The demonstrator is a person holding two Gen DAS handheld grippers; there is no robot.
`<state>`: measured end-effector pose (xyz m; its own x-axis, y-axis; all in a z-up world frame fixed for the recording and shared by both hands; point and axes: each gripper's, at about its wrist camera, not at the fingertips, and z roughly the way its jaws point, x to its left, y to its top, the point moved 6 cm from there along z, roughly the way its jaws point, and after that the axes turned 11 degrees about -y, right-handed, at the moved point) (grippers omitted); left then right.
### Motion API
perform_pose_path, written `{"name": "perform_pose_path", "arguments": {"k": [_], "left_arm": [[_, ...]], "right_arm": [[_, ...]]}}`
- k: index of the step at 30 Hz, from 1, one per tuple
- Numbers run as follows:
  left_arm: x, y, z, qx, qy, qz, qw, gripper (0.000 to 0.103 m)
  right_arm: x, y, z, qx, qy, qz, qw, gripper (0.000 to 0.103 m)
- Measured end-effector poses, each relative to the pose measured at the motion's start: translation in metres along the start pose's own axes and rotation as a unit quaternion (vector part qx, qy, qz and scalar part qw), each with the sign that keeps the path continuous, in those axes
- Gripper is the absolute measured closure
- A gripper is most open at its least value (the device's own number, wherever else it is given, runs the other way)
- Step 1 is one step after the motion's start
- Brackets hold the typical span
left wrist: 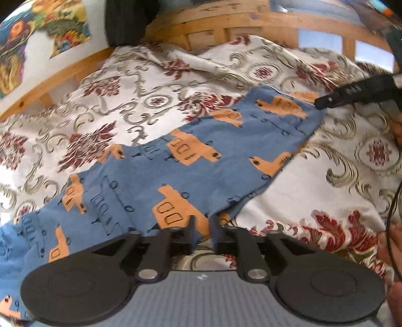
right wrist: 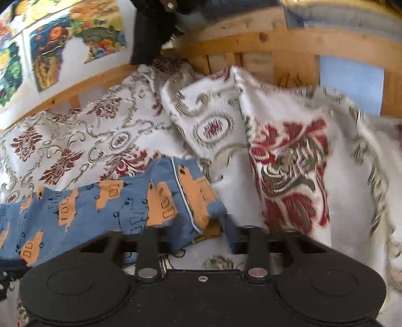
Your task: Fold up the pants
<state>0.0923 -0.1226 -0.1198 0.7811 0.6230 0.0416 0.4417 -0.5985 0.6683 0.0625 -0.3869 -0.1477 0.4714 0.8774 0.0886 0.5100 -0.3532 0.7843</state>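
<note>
Blue pants with orange prints lie stretched diagonally across a patterned bedspread. My left gripper is at their near edge, its jaws closed to a narrow gap with a fold of the fabric pinched between them. My right gripper reaches in from the right onto the far end of the pants. In the right wrist view that end of the pants bunches between the jaws of my right gripper. It covers the left finger, and the right finger presses against the cloth.
A wooden slatted bed frame runs along the back and left. The bedspread is rumpled into a raised fold just right of the pants end. Colourful pictures hang on the wall at left. A hand shows at the right edge.
</note>
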Motion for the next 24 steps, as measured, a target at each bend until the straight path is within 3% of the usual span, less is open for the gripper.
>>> {"name": "perform_pose_path", "arguments": {"k": [2,3,5,7,8,13,16,19,21,24], "left_arm": [[0.006,0.003,-0.010,-0.015,-0.006,-0.020,0.9997,0.050],[0.010,0.006,-0.013,-0.020,-0.010,-0.033,0.9992,0.047],[0.021,0.010,-0.019,-0.029,-0.011,-0.063,0.9975,0.031],[0.039,0.014,-0.023,-0.043,0.010,-0.096,0.9944,0.013],[0.050,0.016,-0.025,-0.052,0.026,-0.114,0.9918,0.009],[0.106,0.010,-0.026,-0.077,0.082,-0.205,0.9722,0.007],[0.136,-0.002,-0.018,-0.086,0.103,-0.246,0.9599,0.006],[0.161,-0.019,-0.011,-0.075,0.131,-0.280,0.9480,0.006],[0.174,-0.035,-0.008,-0.059,0.146,-0.303,0.9399,0.006],[0.189,-0.055,-0.011,-0.029,0.174,-0.332,0.9266,0.006]], "right_arm": [[0.000,0.009,-0.008,-0.020,0.011,-0.004,1.000,0.046],[0.002,0.016,-0.009,-0.031,0.013,-0.013,0.999,0.037],[0.010,0.030,-0.008,-0.051,0.023,-0.038,0.998,0.027],[0.023,0.045,-0.001,-0.057,0.055,-0.063,0.995,0.019],[0.030,0.050,0.004,-0.053,0.074,-0.070,0.993,0.013],[0.059,0.067,0.034,-0.008,0.190,-0.059,0.980,0.008],[0.072,0.067,0.049,0.029,0.230,-0.052,0.971,0.007],[0.069,0.062,0.069,0.062,0.203,-0.045,0.976,0.007],[0.057,0.058,0.083,0.073,0.169,-0.031,0.982,0.008],[0.038,0.056,0.088,0.072,0.160,-0.007,0.984,0.011]]}}
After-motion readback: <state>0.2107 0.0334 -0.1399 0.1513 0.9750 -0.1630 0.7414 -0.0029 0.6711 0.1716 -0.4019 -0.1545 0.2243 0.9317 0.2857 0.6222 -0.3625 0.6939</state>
